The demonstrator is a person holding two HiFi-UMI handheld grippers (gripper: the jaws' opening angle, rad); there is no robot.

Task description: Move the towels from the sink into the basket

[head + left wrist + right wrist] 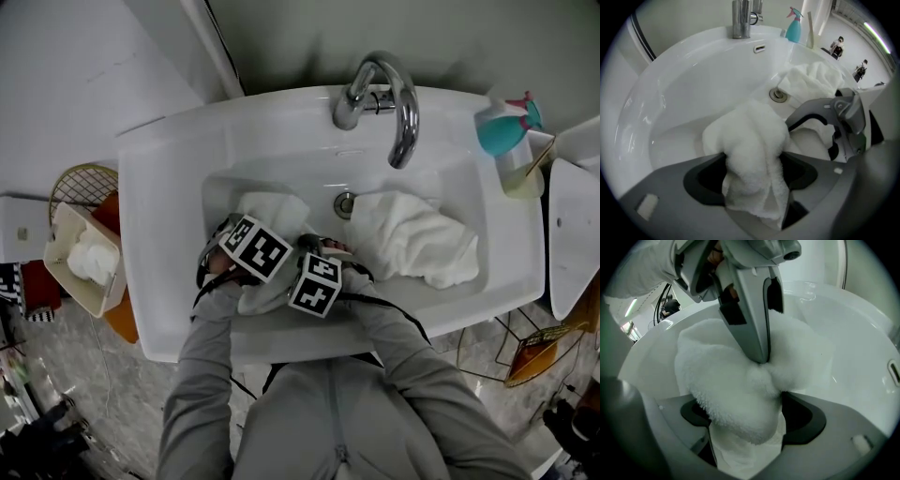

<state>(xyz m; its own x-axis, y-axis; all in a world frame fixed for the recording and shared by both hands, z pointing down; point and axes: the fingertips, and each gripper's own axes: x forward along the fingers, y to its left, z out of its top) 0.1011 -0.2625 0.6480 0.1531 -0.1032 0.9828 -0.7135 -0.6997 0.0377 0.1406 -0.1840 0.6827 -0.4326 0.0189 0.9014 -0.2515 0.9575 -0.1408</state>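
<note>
Sink basin: both grippers clamp towel.

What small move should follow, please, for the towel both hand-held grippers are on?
Probably lift it straight up: the left hand-held gripper and right hand-held gripper both pinch the left towel, which lies in the sink; the basket stands left.

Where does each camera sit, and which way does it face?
Head view: on the person's head, facing down into the white ceramic sink; grey sleeves show.
Left gripper view: on the left gripper, facing the chrome tap; jaws clamp a crumpled white towel.
Right gripper view: on the right gripper, facing across the sink; jaws clamp that towel.
Shared: both gripper views show the towel and each other's gripper.
</note>
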